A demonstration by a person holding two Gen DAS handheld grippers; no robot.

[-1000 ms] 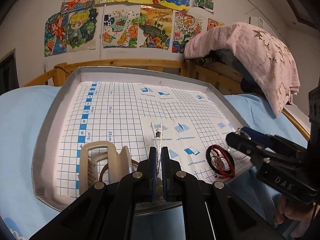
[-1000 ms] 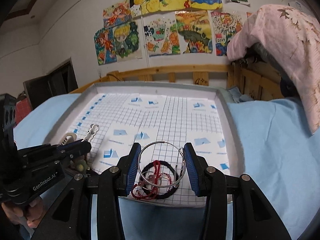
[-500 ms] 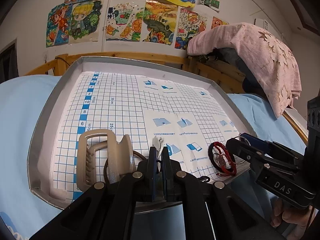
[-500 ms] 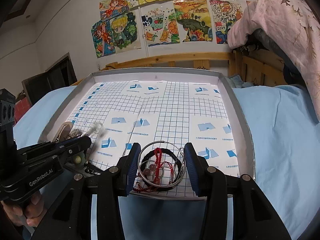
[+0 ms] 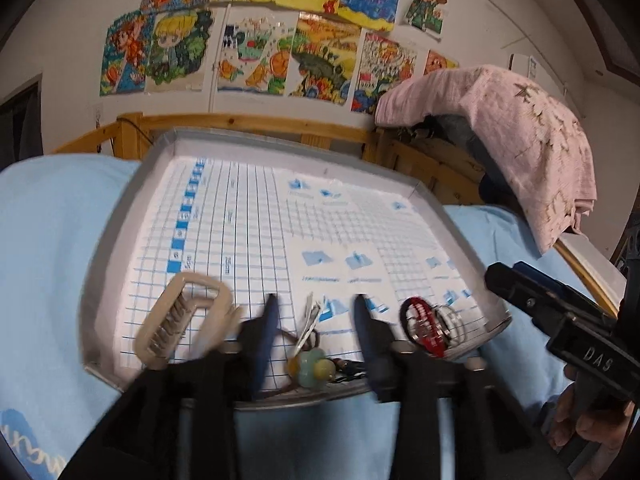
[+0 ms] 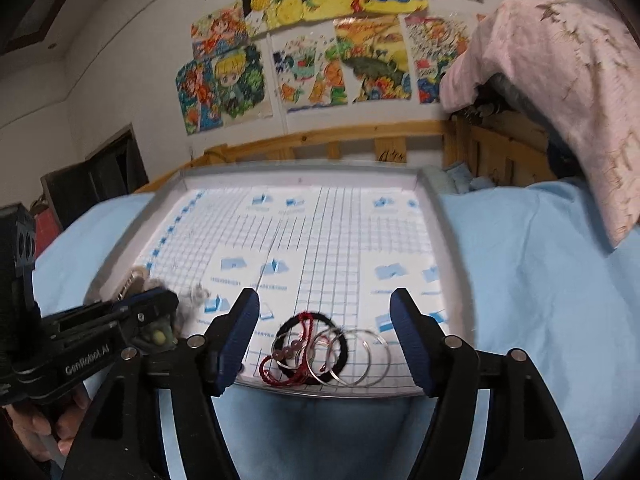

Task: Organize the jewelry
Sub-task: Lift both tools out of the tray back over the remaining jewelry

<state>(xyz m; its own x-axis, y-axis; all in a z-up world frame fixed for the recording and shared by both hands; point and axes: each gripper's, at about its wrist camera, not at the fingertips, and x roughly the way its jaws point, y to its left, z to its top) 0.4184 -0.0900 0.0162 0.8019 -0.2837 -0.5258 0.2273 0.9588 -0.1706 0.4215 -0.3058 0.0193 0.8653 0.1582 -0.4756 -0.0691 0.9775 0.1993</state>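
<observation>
Both tools are at the near edge of the tray, which sits on a bed w/ a light blue sheet.

Right tool: jaws wide apart & opening, nothing pressed. The thin silver rings lie flat on the tray's grid paper, dead centre btw the two blue pads, slightly toward the right pad. They overlap a black hair tie and a red cord bracelet w/ beads, which sit toward the left pad. All of it is loose; no pad touches any of it.

Left tool: jaws also parting, gap clear. Btw them, a silver clip w/ a pale green/yellow charm rests on the tray; its long axis runs roughly along the tool's pointing line, charm end nearest the tool, metal tip away. Not gripped as far as I can tell, though the picture is blurred. A beige claw hair clip lies just outside the left pad.

Key relation: ring pile is straight ahead of the right tool, and well to the right of the left tool, so right hand is nearer for anything in that pile. Charm clip & claw clip belong to the left side. Judgement: both pieces look set down, so next is likely pulling back; main risk is a pad snagging the cord or a ring.
</observation>
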